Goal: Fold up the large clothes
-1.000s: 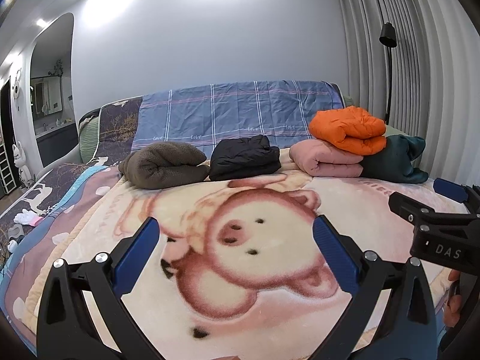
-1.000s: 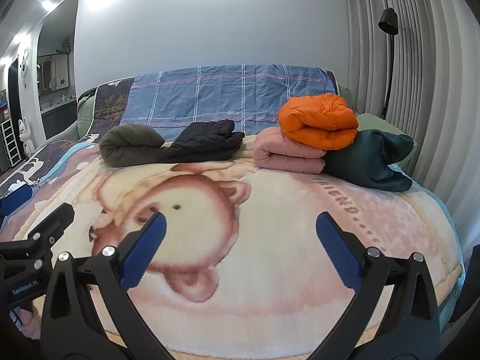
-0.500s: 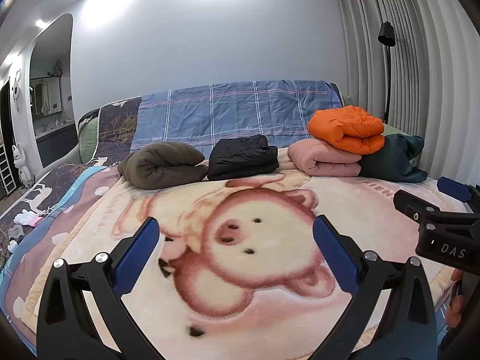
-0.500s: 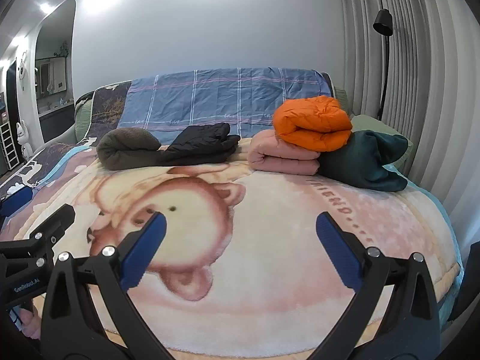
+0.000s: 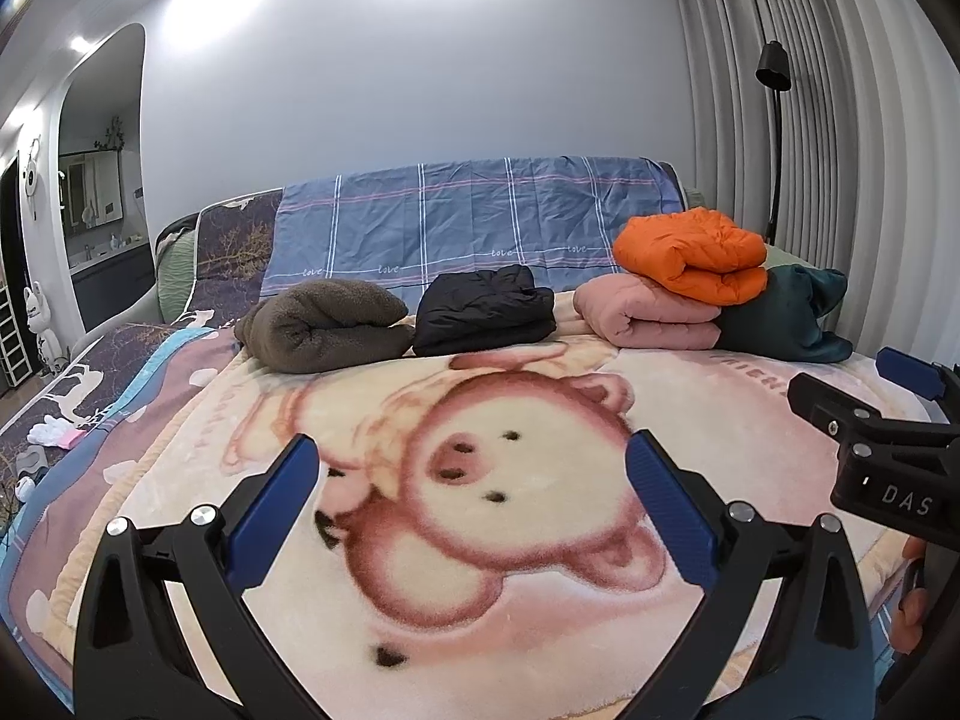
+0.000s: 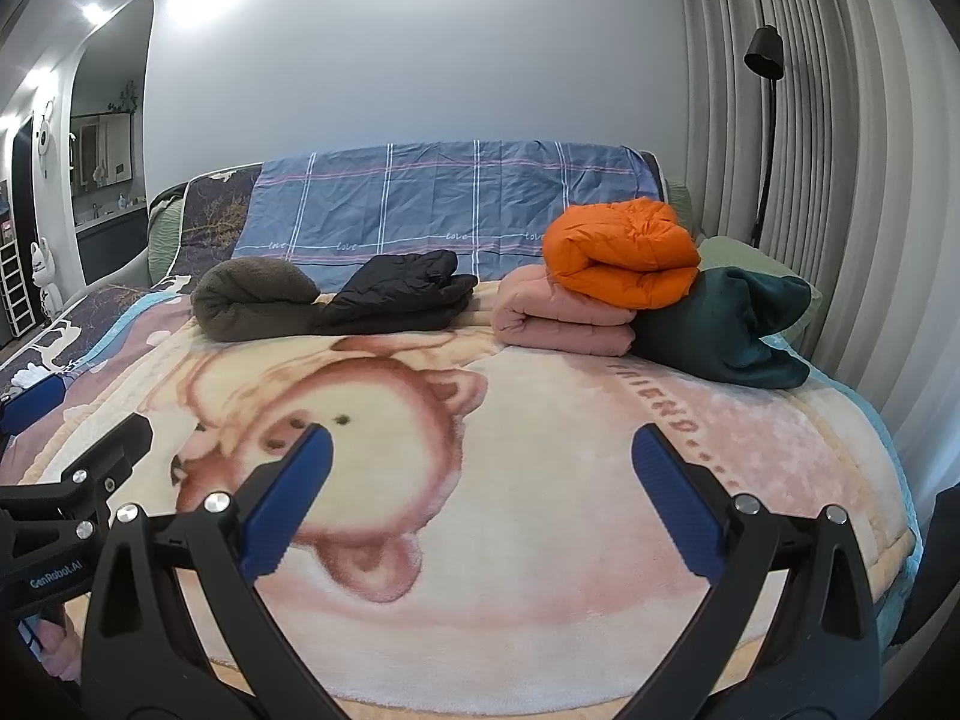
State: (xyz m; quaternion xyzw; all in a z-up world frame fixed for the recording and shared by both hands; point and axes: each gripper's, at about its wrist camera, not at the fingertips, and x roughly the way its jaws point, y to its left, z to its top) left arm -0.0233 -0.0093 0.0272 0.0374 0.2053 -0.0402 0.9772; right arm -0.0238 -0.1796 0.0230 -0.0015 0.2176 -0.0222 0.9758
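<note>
Both tools, left gripper [image 5: 471,501] and right gripper [image 6: 480,495], hovered spread wide and empty over the plush blanket [image 6: 540,450]. At twelve o'clock lay soft, bulky folded clothes: brown fleece [image 5: 324,324], black jacket [image 5: 483,312], orange jacket [image 5: 690,255]; best pinched at hems. Beyond, curtains [image 6: 810,150].

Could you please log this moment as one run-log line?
left tool: open, empty | right tool: open, empty | both over pig blanket | orange jacket on pink jacket | five garments folded
</note>
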